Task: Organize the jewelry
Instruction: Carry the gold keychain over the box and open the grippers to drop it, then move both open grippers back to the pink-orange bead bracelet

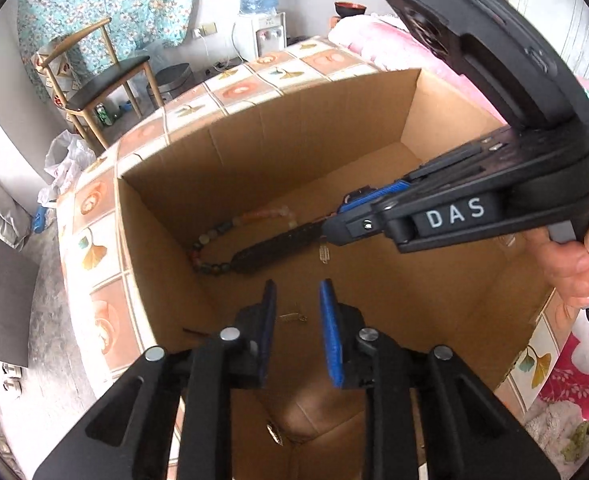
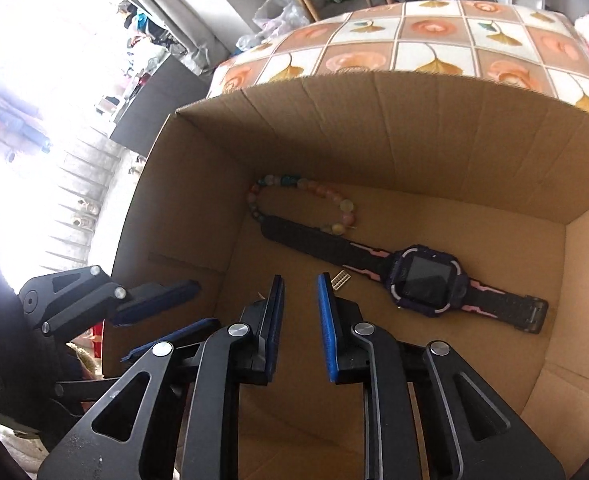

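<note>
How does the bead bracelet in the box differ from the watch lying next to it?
The bead bracelet is a closed loop of pale, multicoloured round beads; the watch lies stretched out flat, dark with pink markings and a square screen. The bracelet sits nearer the box's corner. Both rest on the cardboard box floor.

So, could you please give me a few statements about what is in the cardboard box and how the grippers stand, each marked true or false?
1. A watch lies flat on the floor of the cardboard box. True.
2. The bead bracelet lies outside the box on the tablecloth. False: it lies inside the box, by the far end of the watch strap.
3. The right gripper is clamped on the watch. False: its jaws are apart with nothing between them.
4. The left gripper has its jaws apart and holds nothing. True.
5. The box stands on a patterned tablecloth. True.
</note>
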